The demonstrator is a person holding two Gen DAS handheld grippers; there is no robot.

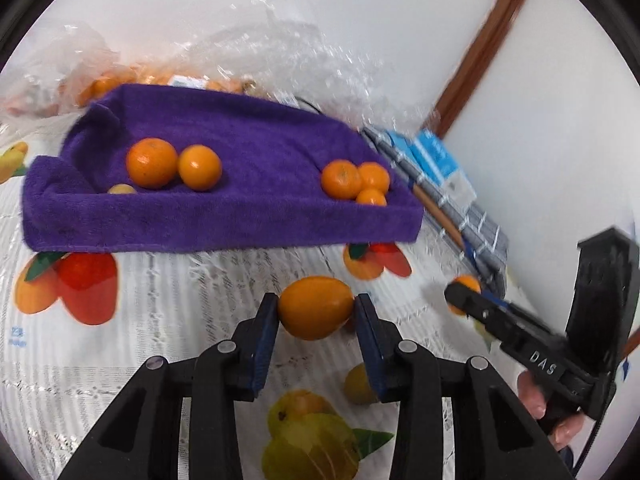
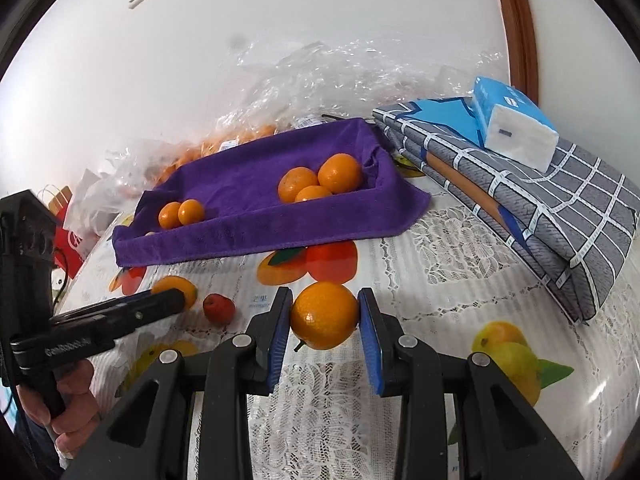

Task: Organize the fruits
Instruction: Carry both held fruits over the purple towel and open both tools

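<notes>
My left gripper [image 1: 316, 305] is shut on an oval orange fruit [image 1: 316, 314], its blue pads pressing both sides just above the tablecloth. Between the pads of my right gripper [image 2: 325, 309] sits a round orange [image 2: 324, 318], and that gripper is shut on it. Each gripper shows in the other's view: the right gripper [image 1: 460, 298] at the right, the left gripper [image 2: 176, 300] at the left. Ahead lies a purple towel-lined tray [image 1: 240, 220] [image 2: 260, 236]. It holds two oranges [image 1: 152, 162] at one end and three oranges [image 1: 352, 182] at the other.
A small red fruit [image 2: 218, 307] lies on the fruit-print tablecloth [image 2: 440, 240] between the grippers. Clear plastic bags with more oranges [image 2: 224, 140] are heaped behind the tray by the wall. A folded grey checked cloth [image 2: 560, 208] carries a blue tissue pack [image 2: 516, 128] at the right.
</notes>
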